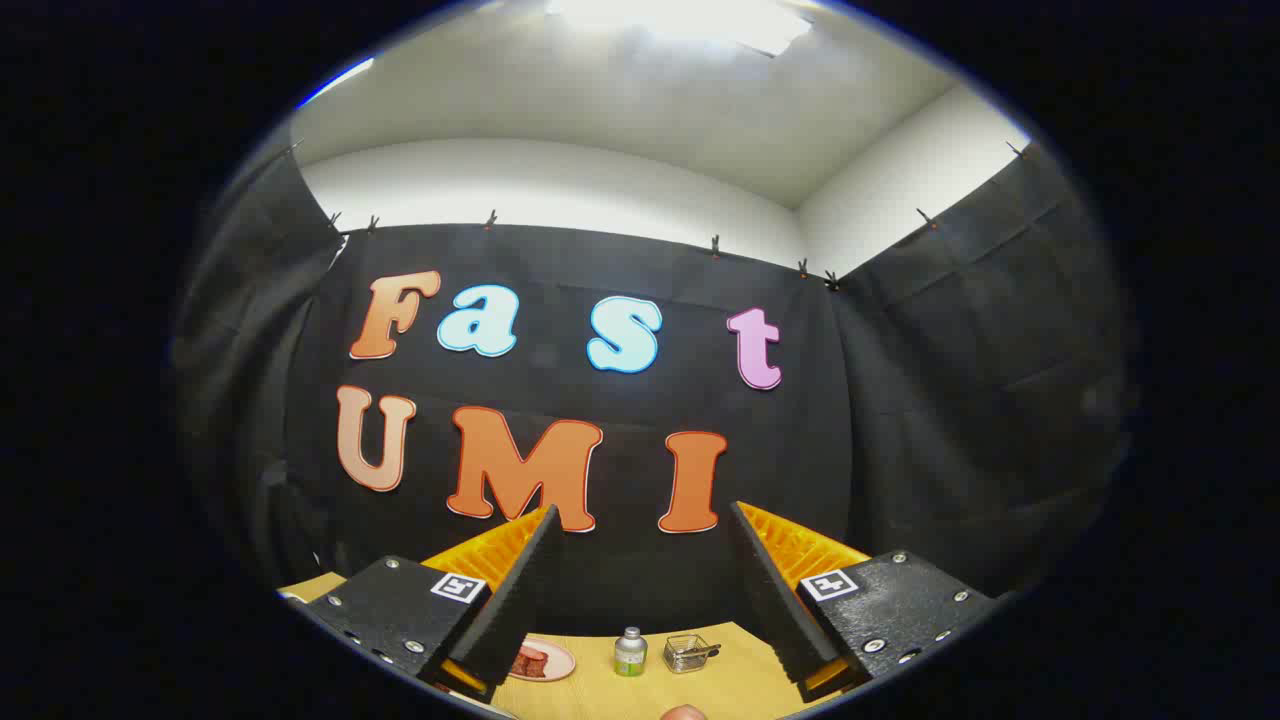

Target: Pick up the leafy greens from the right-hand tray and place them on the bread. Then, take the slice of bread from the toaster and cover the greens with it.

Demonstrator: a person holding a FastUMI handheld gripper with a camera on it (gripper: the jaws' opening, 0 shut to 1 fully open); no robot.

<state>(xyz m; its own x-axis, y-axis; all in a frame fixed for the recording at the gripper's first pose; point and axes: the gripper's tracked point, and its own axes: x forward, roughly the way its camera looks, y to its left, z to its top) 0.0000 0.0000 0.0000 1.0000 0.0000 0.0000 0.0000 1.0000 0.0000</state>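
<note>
So the gripper [640,520] is spread wide open with nothing between its fingers, pointed mostly at the booth's back wall rather than down at the work. Near to far: right at the bottom there's a small rounded pinkish thing [684,713] poking in, can't tell what it is. Past that, on the tan bench [735,665] and framed in the gap between the fingers, there's a pale plate [561,662] with something reddish-brown on it [531,662] tucked against the left finger, could be the bread or a filling, too small to call. Next to it stands a little can [630,652] with a greenish band and a silver top, then a small clear container [688,652] with something dark inside. Beyond all that is just the black cloth wall [620,400]. I can't pick out the leafy greens, the right-hand tray or the toaster from here, so my read is the task hasn't really started. Biggest risk, I'd say: with the gripper aimed this high, swinging down toward the tray on the right is basically blind, and the can sits right in the lane, tall and narrow, so a finger clipping it would tip it. Greens are floppy too, so a shallow pinch could drop bits short of the bread.
</note>
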